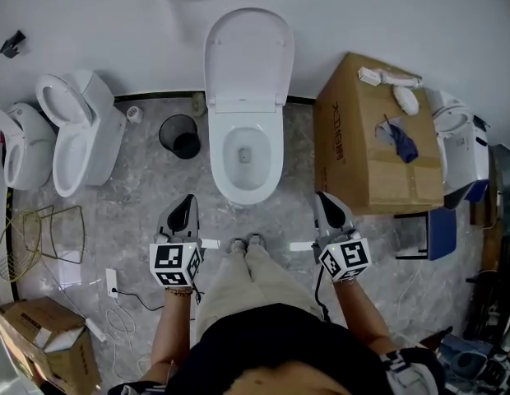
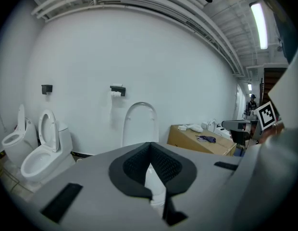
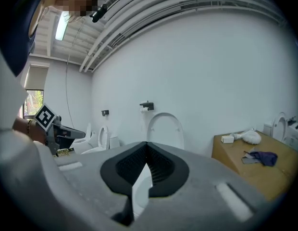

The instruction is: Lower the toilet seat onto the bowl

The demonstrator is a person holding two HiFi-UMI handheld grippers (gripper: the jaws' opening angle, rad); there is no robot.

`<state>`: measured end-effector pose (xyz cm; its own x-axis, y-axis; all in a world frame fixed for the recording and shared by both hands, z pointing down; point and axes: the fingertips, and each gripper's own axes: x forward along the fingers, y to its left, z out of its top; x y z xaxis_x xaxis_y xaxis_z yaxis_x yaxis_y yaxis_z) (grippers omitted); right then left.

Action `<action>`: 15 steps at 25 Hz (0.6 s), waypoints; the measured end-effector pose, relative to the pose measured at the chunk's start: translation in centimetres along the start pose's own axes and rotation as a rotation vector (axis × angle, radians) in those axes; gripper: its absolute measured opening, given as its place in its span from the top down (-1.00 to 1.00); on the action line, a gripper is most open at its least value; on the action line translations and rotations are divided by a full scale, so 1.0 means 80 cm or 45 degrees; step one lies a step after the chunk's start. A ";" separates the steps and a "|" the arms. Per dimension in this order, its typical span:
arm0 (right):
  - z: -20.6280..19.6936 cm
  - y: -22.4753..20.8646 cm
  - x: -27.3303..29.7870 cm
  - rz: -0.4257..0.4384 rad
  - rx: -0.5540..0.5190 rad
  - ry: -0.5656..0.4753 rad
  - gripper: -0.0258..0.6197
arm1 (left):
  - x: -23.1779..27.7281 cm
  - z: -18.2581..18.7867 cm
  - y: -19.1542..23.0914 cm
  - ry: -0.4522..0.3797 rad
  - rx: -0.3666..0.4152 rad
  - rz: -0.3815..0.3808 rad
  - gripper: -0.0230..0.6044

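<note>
A white toilet stands against the far wall with its seat and lid (image 1: 248, 56) raised upright against the wall; the bowl (image 1: 247, 156) lies open below. The raised seat (image 2: 139, 124) shows ahead in the left gripper view, and the same raised seat (image 3: 166, 129) in the right gripper view. My left gripper (image 1: 186, 208) is shut and empty, held short of the bowl's front left. On the other side my right gripper (image 1: 326, 204) is shut and empty too, off the bowl's front right. Neither touches the toilet.
A large cardboard box (image 1: 374, 138) with rags on top stands right of the toilet. A black bin (image 1: 180, 135) sits to its left, then two more toilets (image 1: 78, 134). A wire rack (image 1: 41, 237) and another box (image 1: 45, 340) lie at the lower left. My feet are before the bowl.
</note>
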<state>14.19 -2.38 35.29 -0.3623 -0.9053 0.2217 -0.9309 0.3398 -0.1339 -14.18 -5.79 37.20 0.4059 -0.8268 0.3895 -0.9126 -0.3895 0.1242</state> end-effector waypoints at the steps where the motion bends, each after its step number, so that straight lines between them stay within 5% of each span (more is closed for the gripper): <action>1: 0.003 0.002 -0.004 -0.003 0.003 -0.006 0.91 | -0.006 0.003 -0.002 -0.004 0.003 0.001 0.92; 15: 0.028 0.019 -0.028 0.005 0.035 -0.074 0.91 | -0.045 0.034 -0.018 -0.072 0.118 0.070 0.92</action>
<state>13.67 -0.36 32.41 -0.3620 -0.9176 0.1644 -0.9275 0.3371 -0.1614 -14.18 -3.30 33.15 0.3600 -0.8684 0.3411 -0.9261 -0.3769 0.0178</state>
